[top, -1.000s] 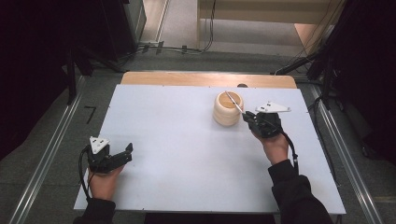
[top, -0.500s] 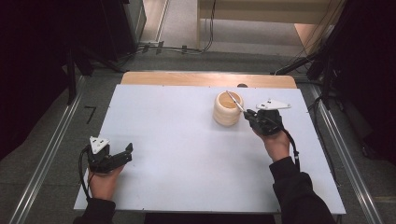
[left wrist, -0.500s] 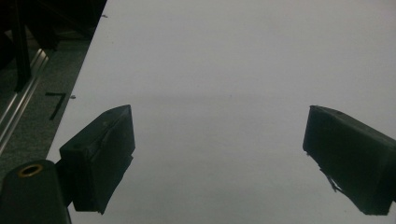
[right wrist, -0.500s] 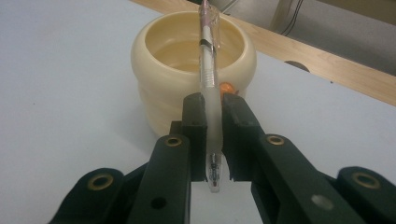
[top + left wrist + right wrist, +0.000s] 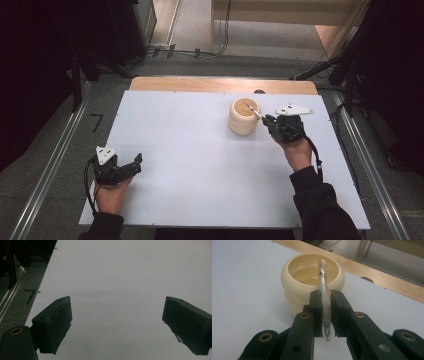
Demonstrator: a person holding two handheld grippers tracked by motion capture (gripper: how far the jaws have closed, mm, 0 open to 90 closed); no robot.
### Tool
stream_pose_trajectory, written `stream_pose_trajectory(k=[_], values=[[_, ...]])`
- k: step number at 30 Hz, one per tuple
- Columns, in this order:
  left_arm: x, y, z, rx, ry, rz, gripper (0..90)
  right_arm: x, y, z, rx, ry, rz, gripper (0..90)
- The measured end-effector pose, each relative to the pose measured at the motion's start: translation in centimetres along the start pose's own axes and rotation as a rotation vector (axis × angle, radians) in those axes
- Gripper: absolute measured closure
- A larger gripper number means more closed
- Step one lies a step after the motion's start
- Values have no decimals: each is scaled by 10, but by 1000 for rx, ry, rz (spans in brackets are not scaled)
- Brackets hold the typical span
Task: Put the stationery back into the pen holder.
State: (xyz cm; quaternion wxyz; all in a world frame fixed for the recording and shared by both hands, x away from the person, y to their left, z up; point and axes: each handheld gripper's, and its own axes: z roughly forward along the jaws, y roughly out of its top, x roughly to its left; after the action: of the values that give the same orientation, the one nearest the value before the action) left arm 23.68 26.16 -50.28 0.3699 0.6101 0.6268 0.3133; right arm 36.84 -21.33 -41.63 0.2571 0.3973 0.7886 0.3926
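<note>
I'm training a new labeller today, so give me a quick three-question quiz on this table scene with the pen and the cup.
1. True or false: the right hand-held gripper is shut on the pen.
2. Over what does the pen's far end hang? A) the cream ribbed cup B) the wooden strip C) the floor
3. What lies between the jaws of the left hand-held gripper?

Key
1. True.
2. A, over the cup's open mouth.
3. Nothing but the bare white table; the jaws stand wide apart.
</note>
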Motion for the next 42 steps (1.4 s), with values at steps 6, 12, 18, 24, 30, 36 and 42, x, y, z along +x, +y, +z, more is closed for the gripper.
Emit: stream_pose_trajectory(k=[6,12,18,24,30,36,42], values=[[0,0,0,0,-1,0,98,-1,4,-2,-11,-2,0,776],[0,0,0,1,1,1,99,0,8,-1,-19,-3,1,776],[0,0,0,1,1,1,99,1,13,0,-22,-2,-4,776],[0,0,0,1,1,1,98,2,14,0,-23,-1,-5,776],[0,0,1,1,0,2,98,2,16,1,-22,-2,-6,777],[0,0,1,2,2,0,99,3,18,4,-25,2,-4,777],[0,0,1,4,1,1,99,3,18,7,-24,2,-1,779]])
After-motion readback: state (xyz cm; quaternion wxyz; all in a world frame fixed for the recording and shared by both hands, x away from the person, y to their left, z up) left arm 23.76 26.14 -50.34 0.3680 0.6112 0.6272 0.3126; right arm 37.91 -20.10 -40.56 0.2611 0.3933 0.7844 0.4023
